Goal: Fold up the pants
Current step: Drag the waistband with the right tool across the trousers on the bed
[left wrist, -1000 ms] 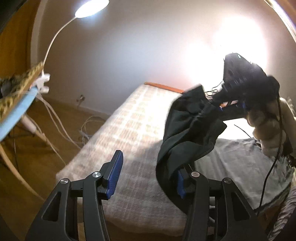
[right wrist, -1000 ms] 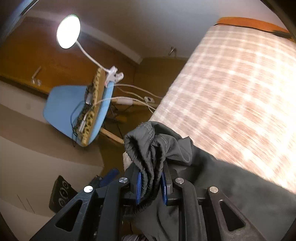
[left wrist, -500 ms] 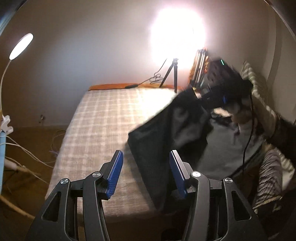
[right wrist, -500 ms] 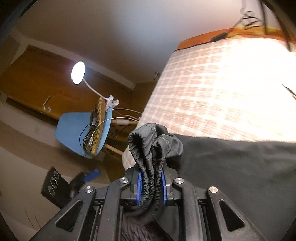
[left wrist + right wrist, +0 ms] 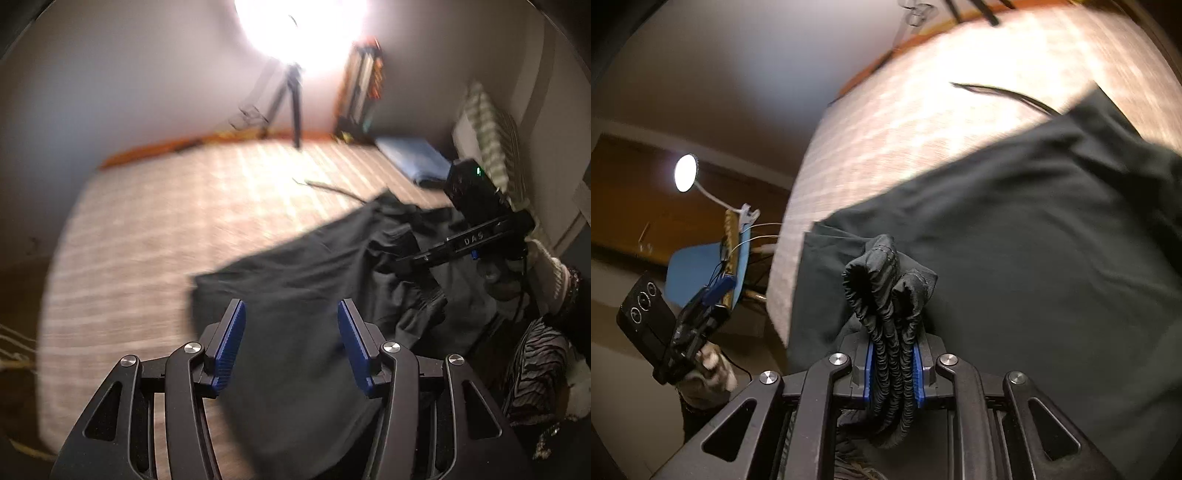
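Pants (image 5: 295,280): dark, spread out on the checked bed (image 5: 155,221).
Right gripper (image 5: 892,369): jaws squeezed narrow on the bunched stretchy waistband (image 5: 890,288).
Left gripper (image 5: 288,354): jaws apart, nothing between them, probably just above the cloth; picture blurry.
Lamp (image 5: 685,177): lit, beside the bed.

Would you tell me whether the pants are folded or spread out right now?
Mostly spread: the pants lie across the bed, while the right gripper pinches their bunched waistband.
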Available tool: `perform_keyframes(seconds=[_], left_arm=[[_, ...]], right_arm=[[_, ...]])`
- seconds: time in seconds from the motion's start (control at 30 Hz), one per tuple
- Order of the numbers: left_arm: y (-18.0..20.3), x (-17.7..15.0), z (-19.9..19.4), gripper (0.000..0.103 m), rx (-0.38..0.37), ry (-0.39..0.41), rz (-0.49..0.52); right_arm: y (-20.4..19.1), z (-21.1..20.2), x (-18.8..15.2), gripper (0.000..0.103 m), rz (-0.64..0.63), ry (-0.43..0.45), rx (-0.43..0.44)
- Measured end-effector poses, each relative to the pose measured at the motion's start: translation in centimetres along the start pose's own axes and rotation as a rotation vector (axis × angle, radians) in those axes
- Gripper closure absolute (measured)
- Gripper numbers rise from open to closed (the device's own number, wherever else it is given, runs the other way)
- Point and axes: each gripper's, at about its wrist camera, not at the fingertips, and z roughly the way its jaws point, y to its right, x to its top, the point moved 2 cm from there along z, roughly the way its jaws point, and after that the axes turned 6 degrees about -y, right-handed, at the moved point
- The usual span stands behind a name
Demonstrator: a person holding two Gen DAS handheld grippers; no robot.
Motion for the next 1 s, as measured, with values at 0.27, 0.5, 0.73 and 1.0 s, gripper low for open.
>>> perform_keyframes(seconds=[0.27, 0.5, 0.73, 1.0], left_arm=[[3.2, -2.3, 7.5, 0.051, -0.045, -0.126, 0.026], [4.0, -3.2, 7.8, 0.051, -0.018, -0.086, 0.096], [0.8, -2.8, 5.7, 0.051, -0.054, -0.026, -0.012], [-4.3, -1.7, 1.7, 0.053, -0.001, 0.104, -0.141]], right_arm=[[2.3, 1.1, -0.1, 0.067, 0.013, -0.002, 0.030], [2.3, 0.9, -1.5, 0.055, -0.016, 0.031, 0.058], [2.0, 1.1, -1.9, 0.088, -0.024, 0.066, -0.001], [0.9, -2.8, -2.1, 0.089, -0.063, 0.058, -0.100]])
